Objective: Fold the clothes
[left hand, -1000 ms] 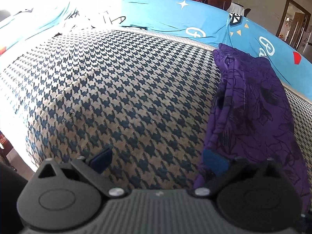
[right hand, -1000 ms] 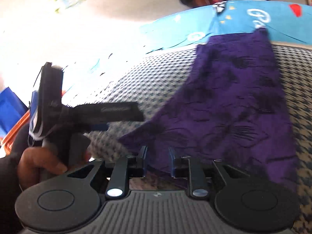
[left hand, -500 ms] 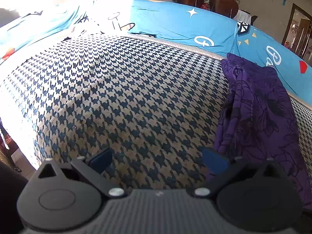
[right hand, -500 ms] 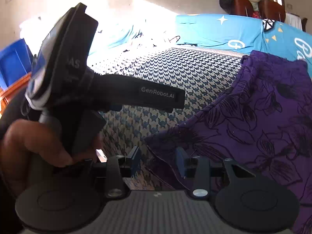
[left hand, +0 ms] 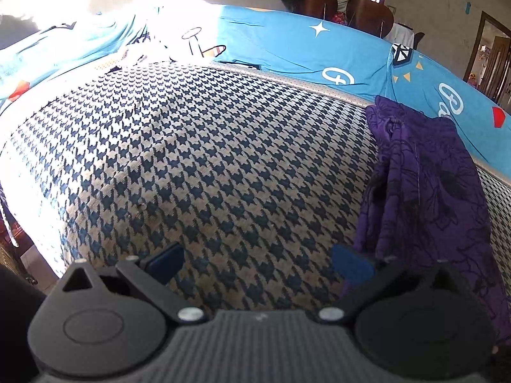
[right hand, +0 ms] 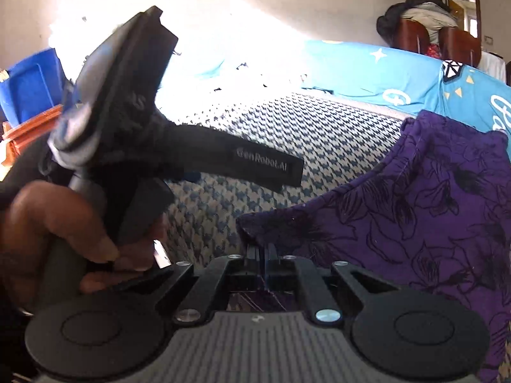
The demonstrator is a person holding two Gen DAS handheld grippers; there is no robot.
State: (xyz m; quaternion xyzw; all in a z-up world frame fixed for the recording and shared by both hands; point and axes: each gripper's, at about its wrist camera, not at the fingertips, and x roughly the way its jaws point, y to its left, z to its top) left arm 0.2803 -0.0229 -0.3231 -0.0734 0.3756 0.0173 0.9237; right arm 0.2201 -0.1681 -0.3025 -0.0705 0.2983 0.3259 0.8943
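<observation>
- Only the right wrist view catches the person's left hand (right hand: 60, 233) wrapped round the handle of the left gripper (right hand: 284, 172), at about 9 o'clock, plus a blue bin (right hand: 30, 86) behind it. The left wrist view just shows loads of bare houndstooth cover (left hand: 207, 166).
- The purple floral garment (right hand: 415, 217) is draped on that cover, filling 3 o'clock in both views, far edge up against the blue cartoon-print sheet (left hand: 303, 51).
- The right gripper (right hand: 262, 252) is clenched tight on the garment's near corner, cloth pinched between the pads.
- Left gripper's released: jaws spread wide over the cover with nothing in them, right fingertip (left hand: 351, 266) just beside the garment's edge.
- Room: sun-blasted wall, brown wooden chairs (left hand: 351, 12) with clothes piled on them at 1 o'clock.
</observation>
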